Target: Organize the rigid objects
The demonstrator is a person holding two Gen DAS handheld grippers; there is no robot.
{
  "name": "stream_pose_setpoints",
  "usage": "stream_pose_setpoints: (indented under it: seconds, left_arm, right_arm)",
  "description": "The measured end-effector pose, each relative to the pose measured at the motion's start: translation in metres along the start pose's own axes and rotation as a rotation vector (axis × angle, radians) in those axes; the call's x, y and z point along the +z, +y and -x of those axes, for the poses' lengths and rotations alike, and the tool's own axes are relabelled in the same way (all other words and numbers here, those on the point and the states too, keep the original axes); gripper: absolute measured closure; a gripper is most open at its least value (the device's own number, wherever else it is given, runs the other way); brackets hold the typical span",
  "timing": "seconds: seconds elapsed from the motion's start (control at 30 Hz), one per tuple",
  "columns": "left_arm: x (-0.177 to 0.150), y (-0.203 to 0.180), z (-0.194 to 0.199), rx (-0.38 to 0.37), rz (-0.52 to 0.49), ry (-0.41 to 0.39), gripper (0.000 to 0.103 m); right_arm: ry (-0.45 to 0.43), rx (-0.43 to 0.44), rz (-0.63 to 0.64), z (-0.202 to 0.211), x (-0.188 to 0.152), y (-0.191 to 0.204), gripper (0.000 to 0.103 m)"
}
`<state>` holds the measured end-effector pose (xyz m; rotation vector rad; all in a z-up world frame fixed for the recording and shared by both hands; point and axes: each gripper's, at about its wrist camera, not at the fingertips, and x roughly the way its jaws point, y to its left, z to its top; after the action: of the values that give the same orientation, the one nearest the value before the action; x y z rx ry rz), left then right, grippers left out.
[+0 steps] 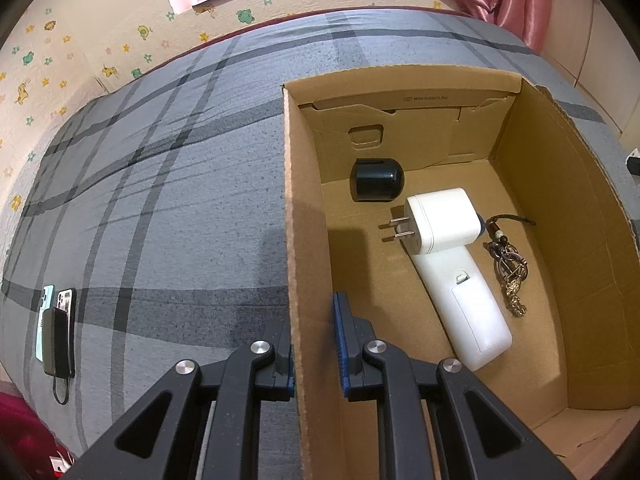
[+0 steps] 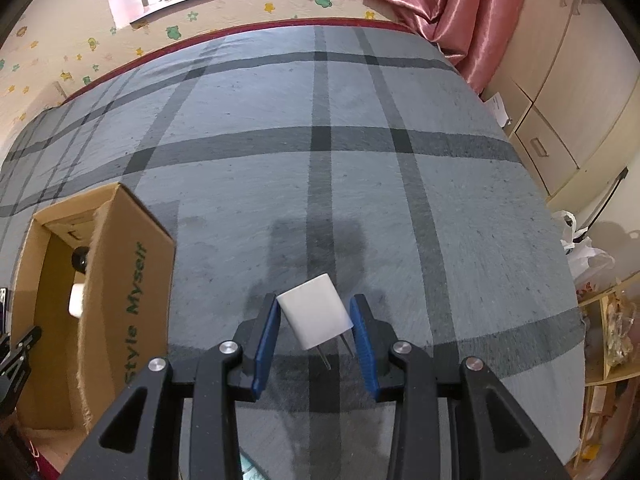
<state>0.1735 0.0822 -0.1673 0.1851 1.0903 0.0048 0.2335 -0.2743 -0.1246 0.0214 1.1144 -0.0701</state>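
An open cardboard box point(image 1: 592, 280) lies on the grey plaid bed. In it are a black rounded object point(image 1: 376, 180), a white plug charger point(image 1: 440, 220), a long white device point(image 1: 468, 308) and a keychain point(image 1: 508, 268). My left gripper point(image 1: 316, 356) is shut on the box's left wall point(image 1: 296, 240), one finger outside and one inside. In the right wrist view the same box point(image 2: 132, 280) stands at the left. My right gripper point(image 2: 316, 340) is shut on a second white plug charger point(image 2: 316, 312), which hangs tilted above the bed, prongs pointing back toward the camera.
Two phones and a dark power bank point(image 1: 56, 328) lie on the bed's left side. A pink curtain point(image 2: 460, 12) hangs at the far right corner. Beige cabinets point(image 2: 560, 112) and a plastic bag point(image 2: 580, 248) stand past the bed's right edge.
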Motion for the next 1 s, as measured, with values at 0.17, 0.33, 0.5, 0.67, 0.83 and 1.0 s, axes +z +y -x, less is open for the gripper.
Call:
stream_pose_setpoints:
  seconds: [0.17, 0.33, 0.5, 0.67, 0.83, 1.0]
  left_arm:
    - [0.000, 0.001, 0.000, -0.005, 0.004, 0.000, 0.088]
    - [0.000, 0.001, 0.001, -0.005, 0.004, -0.002, 0.088]
    - [-0.001, 0.001, 0.001, -0.007, 0.004, -0.004, 0.087]
    - [-0.001, 0.002, 0.002, -0.009, 0.008, -0.004, 0.088]
    - [-0.001, 0.002, 0.002, -0.013, 0.011, -0.004, 0.088]
    - [-0.001, 0.002, 0.002, -0.015, 0.013, -0.003, 0.088]
  right_arm:
    - [-0.013, 0.008, 0.015, 0.015, -0.005, 0.011, 0.065]
    - [-0.030, 0.018, 0.033, 0.030, -0.010, 0.024, 0.065]
    - [-0.045, 0.030, 0.047, 0.042, -0.011, 0.037, 0.065]
    - [-0.062, 0.050, 0.073, 0.054, -0.012, 0.055, 0.065]
    - [-0.077, 0.076, 0.101, 0.064, -0.012, 0.076, 0.065]
    - [-0.088, 0.096, 0.137, 0.070, -0.012, 0.098, 0.065]
